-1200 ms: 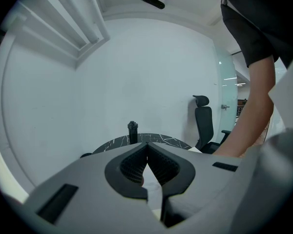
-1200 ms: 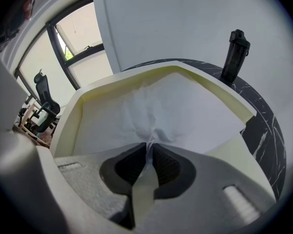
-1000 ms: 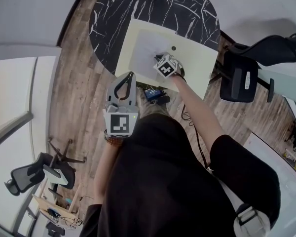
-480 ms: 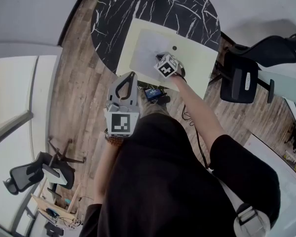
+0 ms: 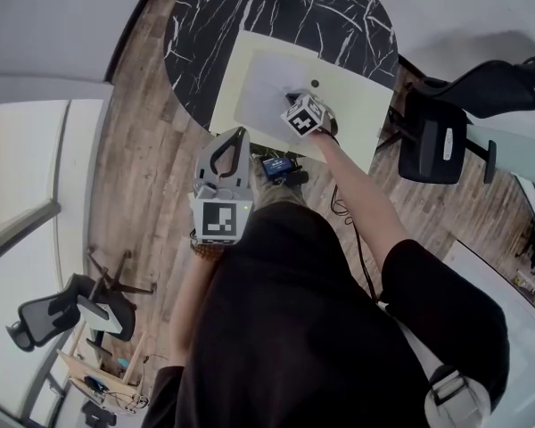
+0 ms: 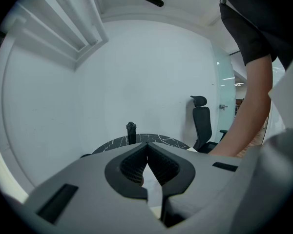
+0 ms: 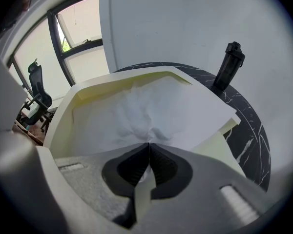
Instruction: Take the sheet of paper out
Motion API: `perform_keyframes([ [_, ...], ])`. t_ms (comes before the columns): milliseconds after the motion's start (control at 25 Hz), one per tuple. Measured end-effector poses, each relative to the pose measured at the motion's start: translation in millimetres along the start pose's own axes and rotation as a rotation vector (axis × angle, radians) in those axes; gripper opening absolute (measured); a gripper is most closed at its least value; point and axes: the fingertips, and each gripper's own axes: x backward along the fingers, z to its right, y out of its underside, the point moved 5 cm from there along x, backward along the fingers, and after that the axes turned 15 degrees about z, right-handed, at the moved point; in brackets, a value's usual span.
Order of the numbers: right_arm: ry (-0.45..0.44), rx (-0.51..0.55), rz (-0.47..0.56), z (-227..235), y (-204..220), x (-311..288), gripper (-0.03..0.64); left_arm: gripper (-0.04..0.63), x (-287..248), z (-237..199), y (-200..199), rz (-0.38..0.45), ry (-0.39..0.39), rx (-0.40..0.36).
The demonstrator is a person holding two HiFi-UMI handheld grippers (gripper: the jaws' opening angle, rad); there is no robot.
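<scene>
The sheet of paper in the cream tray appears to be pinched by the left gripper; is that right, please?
No, the right gripper pinches the sheet of paper, which bunches at its closed jaws in the right gripper view. It does lie in the cream tray.

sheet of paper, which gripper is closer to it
Right. The right gripper is shut on the sheet of paper, bunching it. The left gripper, shut and empty, hangs back by the near edge of the tray.
</scene>
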Motion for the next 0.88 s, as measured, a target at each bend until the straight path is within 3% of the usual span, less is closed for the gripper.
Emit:
perform_keyframes([
  [120, 0.000, -0.003, -0.004, -1, 2, 2, 0.002, 0.003, -1, 0, 0, 0.024, 0.026, -0.035],
  [520, 0.028, -0.018, -0.001, 5, 7, 14, 0.002, 0.003, -4, 3, 1, 0.026, 0.050, -0.036],
  [720, 0.052, -0.025, -0.004, 8, 14, 20, 0.002, 0.003, -2, 6, 0, 0.002, 0.031, 0.015],
  [880, 0.073, -0.036, -0.005, 8, 18, 26, 0.002, 0.003, -3, 8, 2, 0.033, 0.083, -0.033],
])
